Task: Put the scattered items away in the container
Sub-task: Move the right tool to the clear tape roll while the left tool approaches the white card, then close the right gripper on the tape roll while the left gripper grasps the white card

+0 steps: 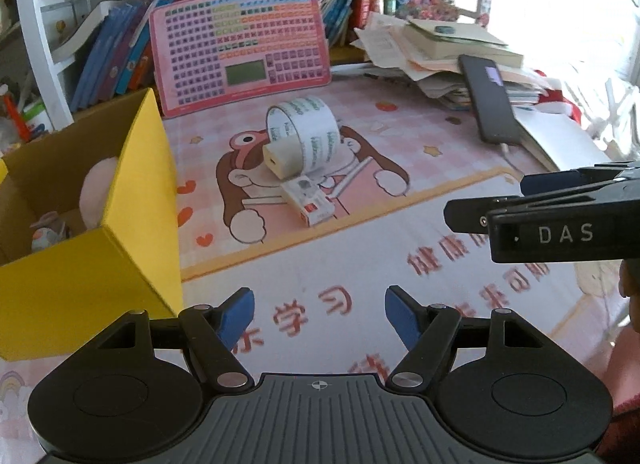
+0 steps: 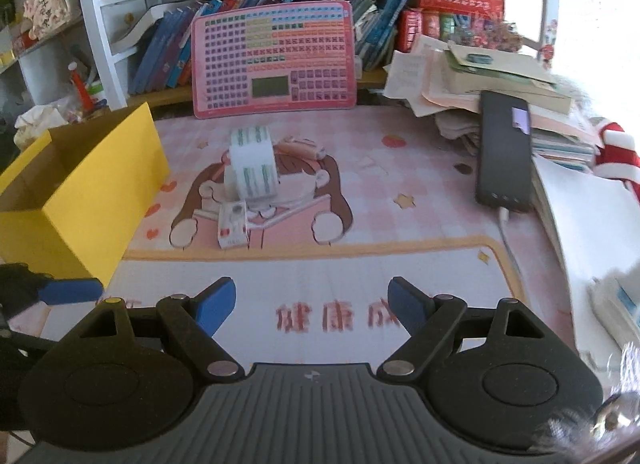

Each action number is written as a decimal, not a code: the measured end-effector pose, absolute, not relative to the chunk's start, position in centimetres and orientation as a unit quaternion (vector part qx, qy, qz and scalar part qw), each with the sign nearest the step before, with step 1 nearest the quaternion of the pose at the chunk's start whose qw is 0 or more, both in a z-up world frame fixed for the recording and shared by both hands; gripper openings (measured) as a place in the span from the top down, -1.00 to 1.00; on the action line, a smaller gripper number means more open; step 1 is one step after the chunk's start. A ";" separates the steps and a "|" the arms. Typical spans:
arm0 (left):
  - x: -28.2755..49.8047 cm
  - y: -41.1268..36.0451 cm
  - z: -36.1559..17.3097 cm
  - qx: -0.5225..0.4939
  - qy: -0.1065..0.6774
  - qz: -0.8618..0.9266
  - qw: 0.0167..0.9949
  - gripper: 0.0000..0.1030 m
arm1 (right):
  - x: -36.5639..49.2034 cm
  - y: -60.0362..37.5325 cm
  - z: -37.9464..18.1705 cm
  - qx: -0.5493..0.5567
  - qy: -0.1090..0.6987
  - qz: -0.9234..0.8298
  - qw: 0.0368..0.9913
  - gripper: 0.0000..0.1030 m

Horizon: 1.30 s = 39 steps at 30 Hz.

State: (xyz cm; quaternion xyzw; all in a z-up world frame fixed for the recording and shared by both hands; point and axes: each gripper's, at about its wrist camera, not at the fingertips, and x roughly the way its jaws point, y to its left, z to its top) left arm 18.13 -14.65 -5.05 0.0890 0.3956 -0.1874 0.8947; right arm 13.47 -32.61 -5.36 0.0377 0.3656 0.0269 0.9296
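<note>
The yellow box (image 1: pixel 132 200) is cut off at the left, its contents blurred. A tape roll (image 1: pixel 304 132) and small carton (image 1: pixel 310 204), print unreadable, lie on the pink mat (image 1: pixel 400 136). Left gripper (image 1: pixel 319 314) and right gripper (image 2: pixel 311 304), marked "DAS", stand open, empty.

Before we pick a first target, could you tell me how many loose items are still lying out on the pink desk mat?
3 in one cluster mid-mat: a tape roll on edge, a cream block against its front, and a small white carton nearest the grippers. The roll may hide more.
</note>
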 end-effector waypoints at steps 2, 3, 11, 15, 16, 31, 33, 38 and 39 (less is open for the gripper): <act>19.3 -15.0 -5.3 0.083 0.399 -0.180 0.895 -0.42 | 15.0 -32.8 -5.5 0.039 0.367 0.040 0.928 -0.61; 19.9 -15.2 -5.4 0.081 0.399 -0.176 0.897 -0.42 | 15.7 -32.7 -5.5 0.037 0.367 0.047 0.928 -0.61; 24.4 -17.4 -6.7 0.071 0.397 -0.149 0.903 -0.36 | 22.3 -31.9 -5.0 0.017 0.365 0.110 0.925 -0.57; 26.3 -17.9 -7.6 0.065 0.401 -0.129 0.905 -0.26 | 25.6 -30.8 -4.9 0.000 0.370 0.140 0.919 -0.54; 26.8 -18.0 -7.8 0.064 0.402 -0.124 0.905 -0.26 | 26.4 -30.5 -4.9 -0.004 0.369 0.146 0.918 -0.54; 29.8 -19.8 -9.3 0.066 0.417 -0.114 0.899 -0.11 | 32.5 -30.1 -7.1 -0.031 0.408 0.149 0.900 0.10; 30.0 -20.2 -9.6 0.068 0.418 -0.115 0.898 -0.10 | 32.4 -31.4 -7.1 -0.012 0.409 0.134 0.902 0.18; 30.4 -20.7 -9.9 0.074 0.424 -0.117 0.895 -0.01 | 33.1 -33.6 -7.5 0.043 0.422 0.131 0.896 0.43; 30.4 -20.7 -9.9 0.075 0.424 -0.117 0.895 0.00 | 33.2 -33.7 -7.6 0.046 0.422 0.133 0.895 0.43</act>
